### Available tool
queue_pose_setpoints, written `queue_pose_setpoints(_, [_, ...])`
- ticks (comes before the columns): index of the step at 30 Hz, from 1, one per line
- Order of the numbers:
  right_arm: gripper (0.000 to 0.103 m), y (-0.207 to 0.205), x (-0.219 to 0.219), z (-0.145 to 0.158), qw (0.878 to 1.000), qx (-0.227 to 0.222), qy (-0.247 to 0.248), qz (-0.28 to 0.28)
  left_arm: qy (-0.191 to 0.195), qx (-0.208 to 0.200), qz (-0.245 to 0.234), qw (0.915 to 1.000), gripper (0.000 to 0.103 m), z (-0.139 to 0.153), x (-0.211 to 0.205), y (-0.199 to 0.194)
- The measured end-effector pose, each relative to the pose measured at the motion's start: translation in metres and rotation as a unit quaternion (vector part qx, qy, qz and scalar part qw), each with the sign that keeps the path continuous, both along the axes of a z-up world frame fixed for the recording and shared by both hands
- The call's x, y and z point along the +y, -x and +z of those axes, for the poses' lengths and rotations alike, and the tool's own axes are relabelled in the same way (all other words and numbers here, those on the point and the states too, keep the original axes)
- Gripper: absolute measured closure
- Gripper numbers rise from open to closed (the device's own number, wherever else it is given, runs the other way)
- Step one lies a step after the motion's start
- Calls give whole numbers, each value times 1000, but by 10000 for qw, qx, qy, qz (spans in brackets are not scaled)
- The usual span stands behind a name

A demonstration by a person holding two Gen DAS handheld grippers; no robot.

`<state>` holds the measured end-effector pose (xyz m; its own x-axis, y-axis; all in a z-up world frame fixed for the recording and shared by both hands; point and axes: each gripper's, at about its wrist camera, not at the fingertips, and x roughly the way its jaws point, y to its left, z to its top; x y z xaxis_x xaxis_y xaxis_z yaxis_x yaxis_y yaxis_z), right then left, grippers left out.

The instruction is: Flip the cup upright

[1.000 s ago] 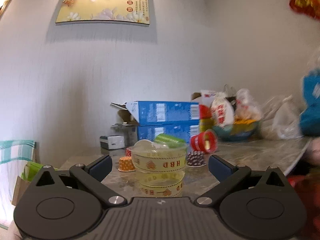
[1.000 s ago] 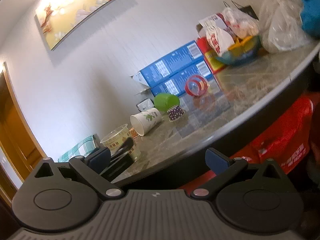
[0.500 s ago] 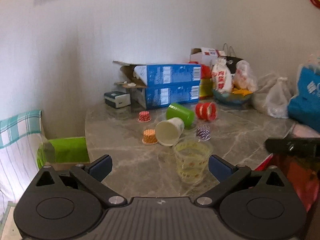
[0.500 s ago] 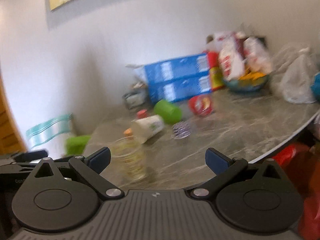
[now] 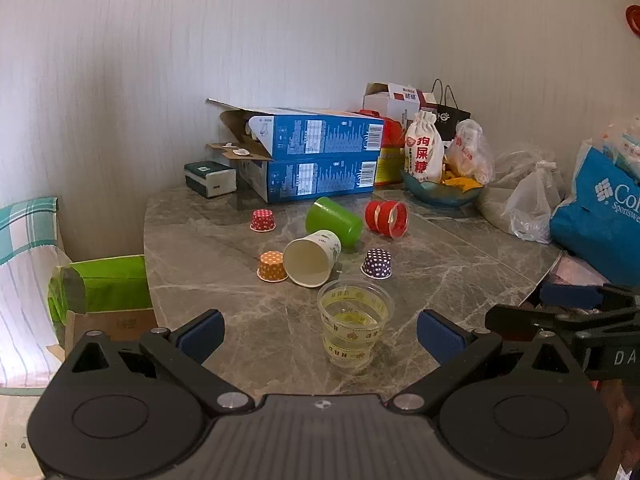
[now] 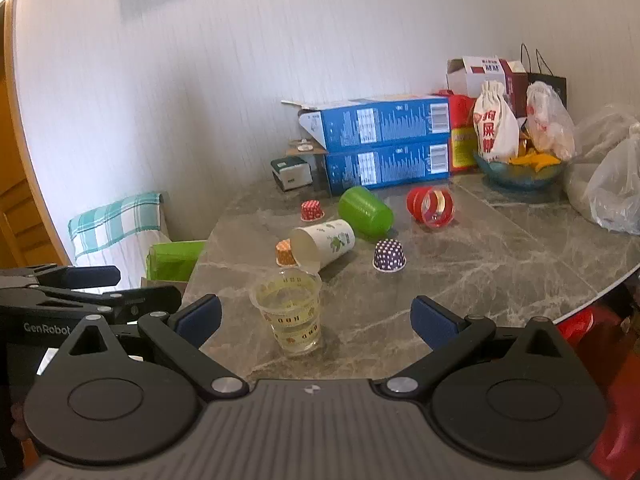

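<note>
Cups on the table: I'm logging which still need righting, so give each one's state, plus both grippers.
Clear cup: upright.
White paper cup: on its side.
Green cup: on its side.
Red cup: on its side.
Left gripper: open, empty.
Right gripper: open, empty.

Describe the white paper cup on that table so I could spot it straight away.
Start at the two stacked blue boxes by the wall and come forward past the green cup lying on the marble table. Just in front lies the paper cup, on its side, mouth towards the camera. It is the only white one, printed with small green plants, beside a little orange dotted cup.
</note>
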<state>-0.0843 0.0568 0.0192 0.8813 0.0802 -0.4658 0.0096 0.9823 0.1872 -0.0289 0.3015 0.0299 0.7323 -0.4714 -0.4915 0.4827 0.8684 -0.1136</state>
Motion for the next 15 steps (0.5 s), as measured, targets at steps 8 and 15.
queue_pose_setpoints(8, [1, -7, -5, -1, 9999, 80, -69, -100, -55, -12, 60, 10000, 0, 1, 4, -8])
queue_pose_setpoints(15, [1, -11, -6, -3, 9998, 135, -45, -127, 0, 13, 27, 10000, 0, 2, 2, -9])
